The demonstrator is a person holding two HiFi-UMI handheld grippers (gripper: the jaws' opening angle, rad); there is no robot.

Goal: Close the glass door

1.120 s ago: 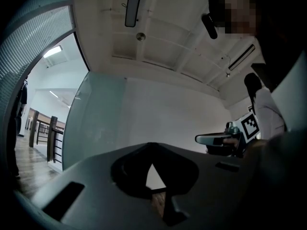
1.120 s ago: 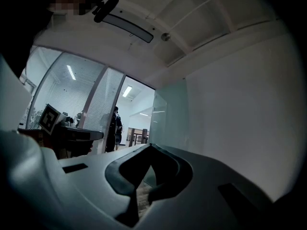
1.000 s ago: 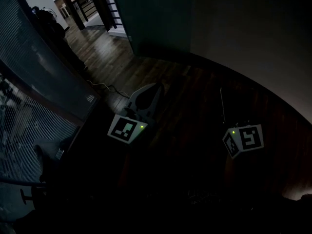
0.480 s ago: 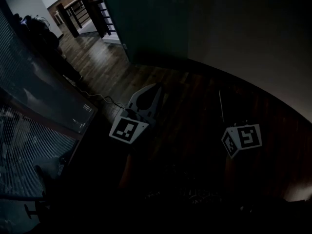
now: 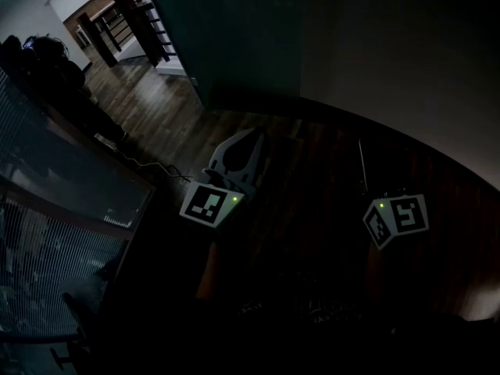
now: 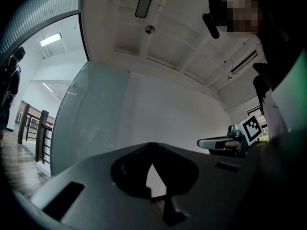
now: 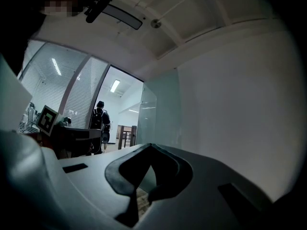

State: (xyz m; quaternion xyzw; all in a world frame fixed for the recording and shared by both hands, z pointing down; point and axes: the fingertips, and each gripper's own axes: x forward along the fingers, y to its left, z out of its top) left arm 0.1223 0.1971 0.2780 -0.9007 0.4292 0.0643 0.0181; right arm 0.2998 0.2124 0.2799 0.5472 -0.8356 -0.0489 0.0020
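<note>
The glass door (image 5: 234, 37) is a dark teal pane standing ahead of me beside an open doorway. It shows as a pale frosted panel (image 6: 91, 119) in the left gripper view and a greenish pane (image 7: 160, 114) in the right gripper view. My left gripper (image 5: 251, 136) points at the door's foot; its jaws meet at the tip (image 6: 151, 144), nothing between them. My right gripper (image 5: 360, 153) hangs to the right near the white wall, jaws shut and holding nothing (image 7: 150, 145). Neither gripper touches the door.
A person with a backpack (image 7: 99, 123) stands in the lit doorway, also at far left (image 5: 47, 61). Beyond lie a wooden floor and dark railings (image 5: 117, 18). A partition with blinds (image 5: 47, 233) runs along the left. A cable (image 5: 148, 166) lies on the floor. A white wall (image 5: 406, 69) closes the right.
The doorway, railings and partition have slid left and up in the head view as I moved along the floor. Both grippers keep their places in the picture, jaws unchanged.
</note>
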